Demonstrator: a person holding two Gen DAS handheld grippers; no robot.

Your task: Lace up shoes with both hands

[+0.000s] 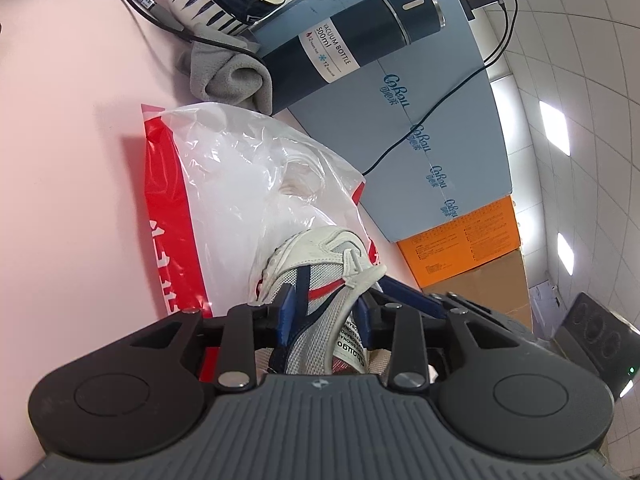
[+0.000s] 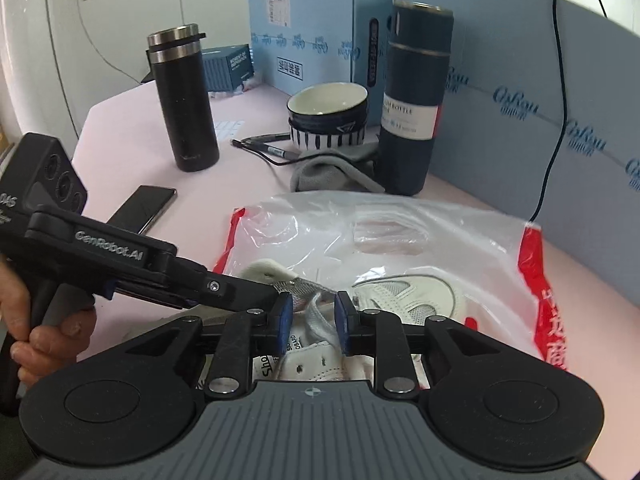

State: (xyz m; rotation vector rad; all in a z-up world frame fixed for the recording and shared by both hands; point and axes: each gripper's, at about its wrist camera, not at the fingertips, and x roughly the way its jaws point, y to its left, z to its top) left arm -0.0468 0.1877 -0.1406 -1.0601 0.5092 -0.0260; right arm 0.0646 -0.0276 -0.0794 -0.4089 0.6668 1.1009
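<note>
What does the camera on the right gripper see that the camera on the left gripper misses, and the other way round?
Only the right wrist view shows the black steel-capped flask, the phone, the person's hand holding the left gripper, and the right gripper open around a white lace.

Only the left wrist view shows the orange box and ceiling lights.

Both show the white shoe, plastic bag, vacuum bottle, stacked bowls and grey cloth.
</note>
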